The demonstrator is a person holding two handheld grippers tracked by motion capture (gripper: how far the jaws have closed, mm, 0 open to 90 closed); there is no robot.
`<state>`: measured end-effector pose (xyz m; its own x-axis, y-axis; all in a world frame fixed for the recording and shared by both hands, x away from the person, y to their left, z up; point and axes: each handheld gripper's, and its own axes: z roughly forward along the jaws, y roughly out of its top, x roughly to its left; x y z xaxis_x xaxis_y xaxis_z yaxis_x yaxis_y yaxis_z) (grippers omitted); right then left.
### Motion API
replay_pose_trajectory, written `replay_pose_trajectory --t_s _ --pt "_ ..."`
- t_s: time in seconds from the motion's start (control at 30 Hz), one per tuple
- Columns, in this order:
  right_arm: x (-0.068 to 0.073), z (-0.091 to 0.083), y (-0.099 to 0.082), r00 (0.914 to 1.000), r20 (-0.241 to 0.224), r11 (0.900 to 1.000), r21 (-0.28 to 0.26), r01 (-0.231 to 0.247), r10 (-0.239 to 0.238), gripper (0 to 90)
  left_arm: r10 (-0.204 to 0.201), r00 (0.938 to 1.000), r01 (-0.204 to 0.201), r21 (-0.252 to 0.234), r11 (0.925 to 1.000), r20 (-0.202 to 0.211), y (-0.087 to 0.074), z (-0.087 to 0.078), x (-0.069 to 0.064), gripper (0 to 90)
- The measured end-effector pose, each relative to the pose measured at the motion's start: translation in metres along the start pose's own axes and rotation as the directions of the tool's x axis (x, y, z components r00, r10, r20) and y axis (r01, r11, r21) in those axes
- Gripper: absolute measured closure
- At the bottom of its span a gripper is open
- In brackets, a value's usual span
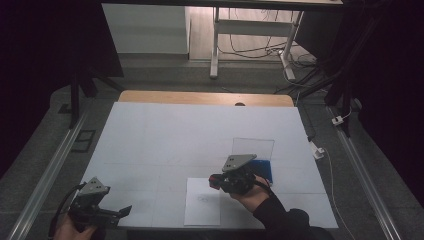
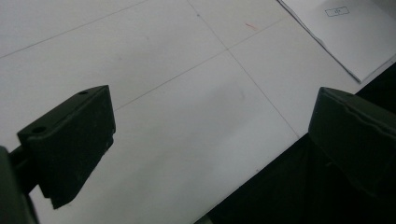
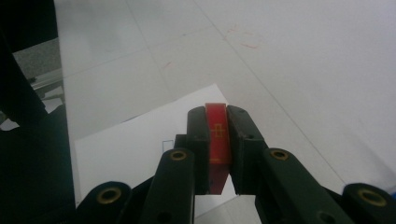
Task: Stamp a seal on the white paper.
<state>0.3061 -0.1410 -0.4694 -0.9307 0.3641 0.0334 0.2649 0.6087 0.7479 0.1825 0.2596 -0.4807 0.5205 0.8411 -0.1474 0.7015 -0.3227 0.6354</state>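
The right gripper (image 3: 218,140) pinches a thin red piece (image 3: 217,135) between its jaws, just above a white sheet (image 1: 202,202) that lies at the tabletop's (image 1: 165,135) 6 o'clock edge. At 4 o'clock, beside that gripper, sit a blue block (image 1: 263,167) and a clear panel (image 1: 252,146). The left gripper (image 1: 107,215), at 8 o'clock, has its jaws spread wide and empty.
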Motion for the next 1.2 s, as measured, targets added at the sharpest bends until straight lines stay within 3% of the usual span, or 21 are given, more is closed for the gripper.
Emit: replay_pose_trajectory --t_s 0.6,1.2 --pt "-0.021 -0.020 -0.008 0.9965 0.074 0.9992 -0.011 -0.038 0.039 80.3 0.001 1.0000 -0.001 -0.001 1.0000 0.000 0.000 0.000 0.000 1.2" --pt "-0.043 -0.042 -0.020 0.9839 0.158 0.9963 -0.034 -0.079 0.083 80.3 0.000 1.0000 0.000 -0.004 1.0000 0.002 0.000 -0.001 0.000 1.2"
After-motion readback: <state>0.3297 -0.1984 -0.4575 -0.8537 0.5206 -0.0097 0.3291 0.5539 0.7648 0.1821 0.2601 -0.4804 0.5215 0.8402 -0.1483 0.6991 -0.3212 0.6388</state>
